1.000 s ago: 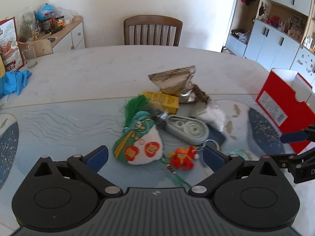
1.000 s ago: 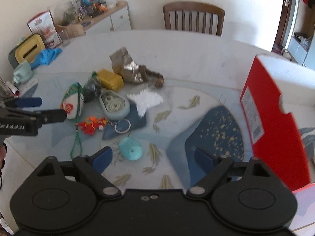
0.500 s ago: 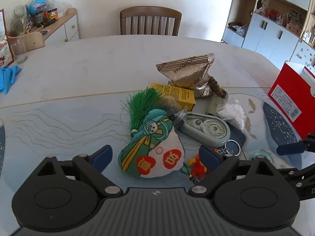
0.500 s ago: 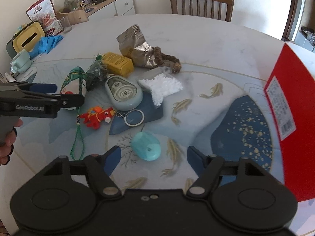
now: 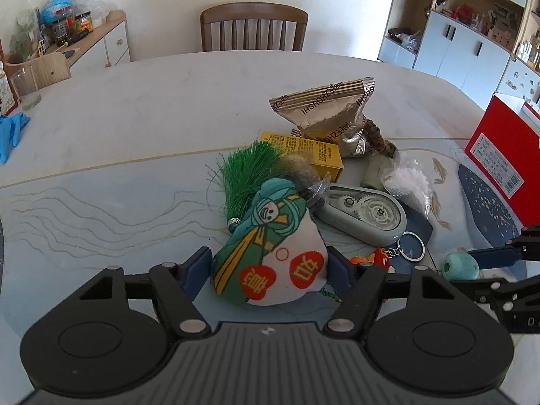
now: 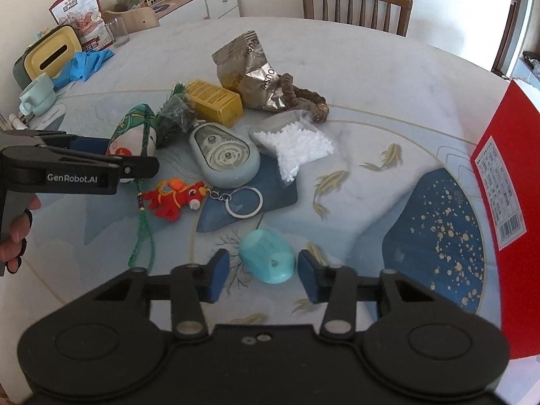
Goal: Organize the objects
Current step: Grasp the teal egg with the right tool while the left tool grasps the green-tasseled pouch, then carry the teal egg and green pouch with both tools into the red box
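A cloth sachet [image 5: 270,256] with a green tassel lies on the table between the pads of my left gripper [image 5: 268,270]; the jaws stand close around it, touching or nearly so. My right gripper [image 6: 263,270] is open with a teal egg-shaped object [image 6: 268,260] between its fingers, gaps on both sides. Beside them lie a red plush keychain [image 6: 175,197], a grey gear-faced case [image 6: 224,157], a yellow box [image 6: 214,101], a foil bag [image 6: 251,71] and a bag of white pellets [image 6: 293,146].
A red box [image 6: 503,209] stands at the right table edge. A brown scrunchie [image 6: 307,96] lies behind the pellets. Blue gloves [image 6: 84,64], a mug [image 6: 35,96] and a yellow tissue box [image 6: 47,55] sit at the far left. A chair [image 5: 253,27] stands behind the table.
Both grippers moved forward and down. The left one came around the sachet and narrowed on it. The right one came around the teal object and narrowed somewhat.
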Action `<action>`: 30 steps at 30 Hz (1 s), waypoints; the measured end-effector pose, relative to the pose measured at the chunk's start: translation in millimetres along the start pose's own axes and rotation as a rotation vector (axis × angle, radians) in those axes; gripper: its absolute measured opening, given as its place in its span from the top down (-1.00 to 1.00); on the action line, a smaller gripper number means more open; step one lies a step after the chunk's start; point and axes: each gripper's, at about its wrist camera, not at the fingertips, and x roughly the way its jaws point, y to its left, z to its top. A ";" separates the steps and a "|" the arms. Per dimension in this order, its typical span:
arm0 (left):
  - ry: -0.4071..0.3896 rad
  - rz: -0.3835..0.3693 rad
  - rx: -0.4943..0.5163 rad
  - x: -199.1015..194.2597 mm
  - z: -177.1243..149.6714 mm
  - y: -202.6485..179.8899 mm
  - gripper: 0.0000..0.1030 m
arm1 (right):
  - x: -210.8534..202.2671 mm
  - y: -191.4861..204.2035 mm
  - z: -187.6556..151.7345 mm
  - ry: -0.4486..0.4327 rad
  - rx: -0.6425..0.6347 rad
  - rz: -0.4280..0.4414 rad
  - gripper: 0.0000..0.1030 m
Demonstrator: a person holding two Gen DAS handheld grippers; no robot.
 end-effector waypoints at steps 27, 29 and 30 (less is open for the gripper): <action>-0.031 -0.019 0.031 -77.4 17.2 -37.0 -0.30 | -67.5 -8.7 -6.2 -0.112 0.002 0.032 0.31; -0.026 -0.040 0.023 -83.3 21.2 -43.1 -0.30 | -77.5 -12.7 -7.0 -0.124 0.003 0.036 0.31; -0.028 -0.054 0.017 -85.9 23.3 -46.6 -0.30 | -82.9 -15.0 -7.3 -0.132 0.003 0.038 0.31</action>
